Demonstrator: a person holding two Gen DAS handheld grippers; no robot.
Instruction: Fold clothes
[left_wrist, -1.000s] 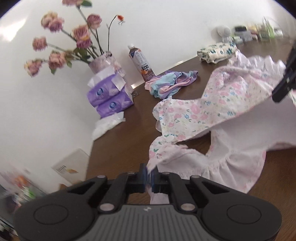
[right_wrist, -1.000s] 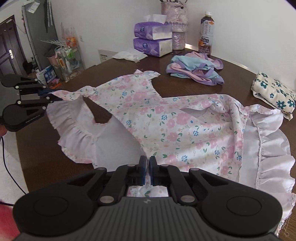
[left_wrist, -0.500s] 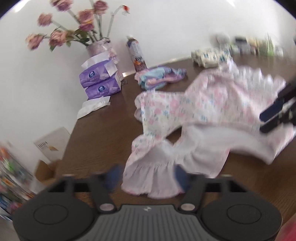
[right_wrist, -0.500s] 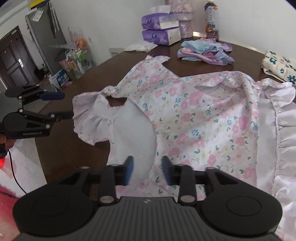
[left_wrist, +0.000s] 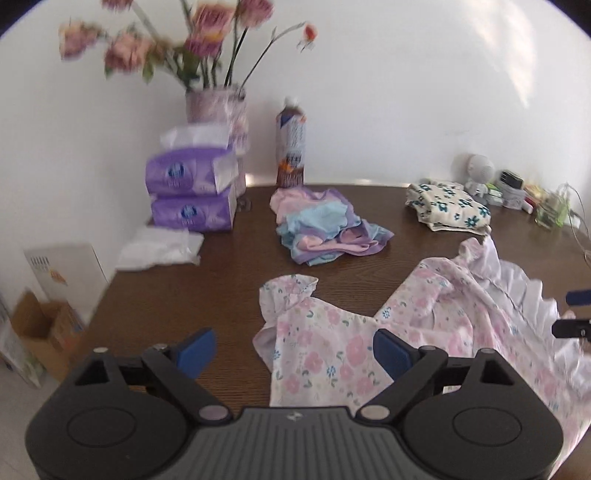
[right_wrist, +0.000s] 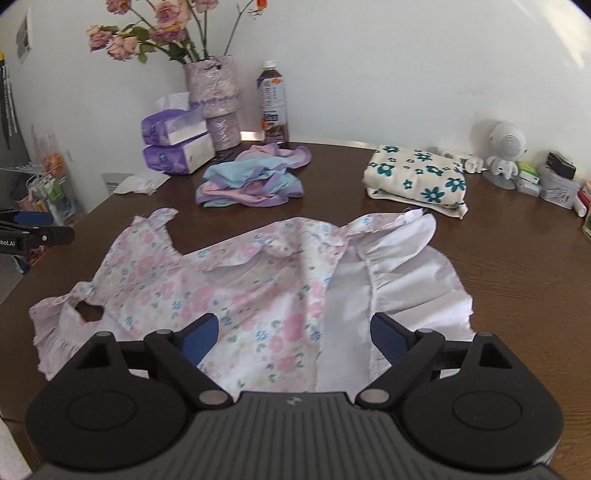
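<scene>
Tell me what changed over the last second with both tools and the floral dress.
Both tools let go: the left tool and right tool, each shut on the floral dress a second ago, now stand open. The dress dropped flat onto the table, its lifted edges no longer raised. The pastel garment pile, folded cloth, tissue packs and bottle stayed put.
</scene>
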